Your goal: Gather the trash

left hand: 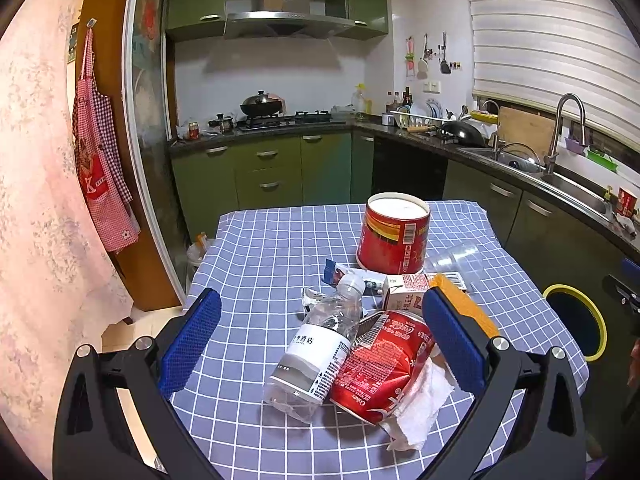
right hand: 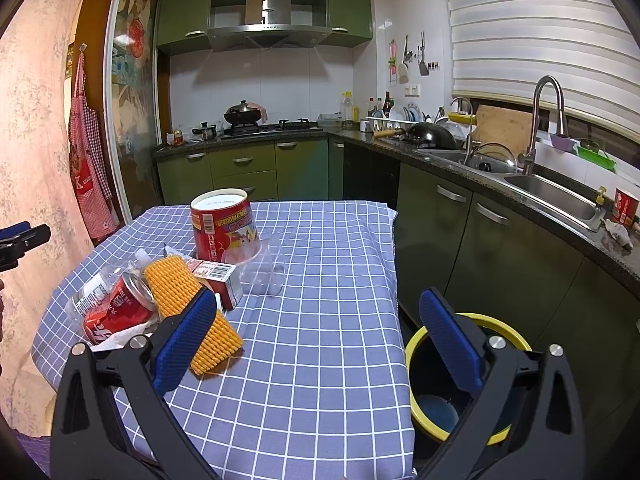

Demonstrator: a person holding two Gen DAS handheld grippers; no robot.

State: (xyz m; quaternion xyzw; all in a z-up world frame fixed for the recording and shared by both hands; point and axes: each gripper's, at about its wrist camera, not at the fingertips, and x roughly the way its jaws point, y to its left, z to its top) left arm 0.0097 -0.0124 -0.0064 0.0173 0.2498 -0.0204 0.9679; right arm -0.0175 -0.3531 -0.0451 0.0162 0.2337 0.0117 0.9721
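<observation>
A trash pile lies on the blue checked table (left hand: 260,248). It holds a clear plastic bottle (left hand: 316,348), a crushed red cola can (left hand: 380,364) on a white tissue (left hand: 416,412), a small milk carton (left hand: 404,296), an orange sponge (right hand: 192,300), a clear cup (right hand: 260,268) and an upside-down red noodle tub (left hand: 394,232). My left gripper (left hand: 320,344) is open above the bottle and can. My right gripper (right hand: 316,344) is open over bare cloth, right of the sponge. A yellow-rimmed bin (right hand: 456,376) stands on the floor at the table's right edge.
Green cabinets and a dark counter with a sink (right hand: 552,196) run along the right side and back. A stove with a pot (left hand: 262,106) is at the far wall. A checked apron (left hand: 100,168) hangs on the left. The bin (left hand: 576,320) sits between table and cabinets.
</observation>
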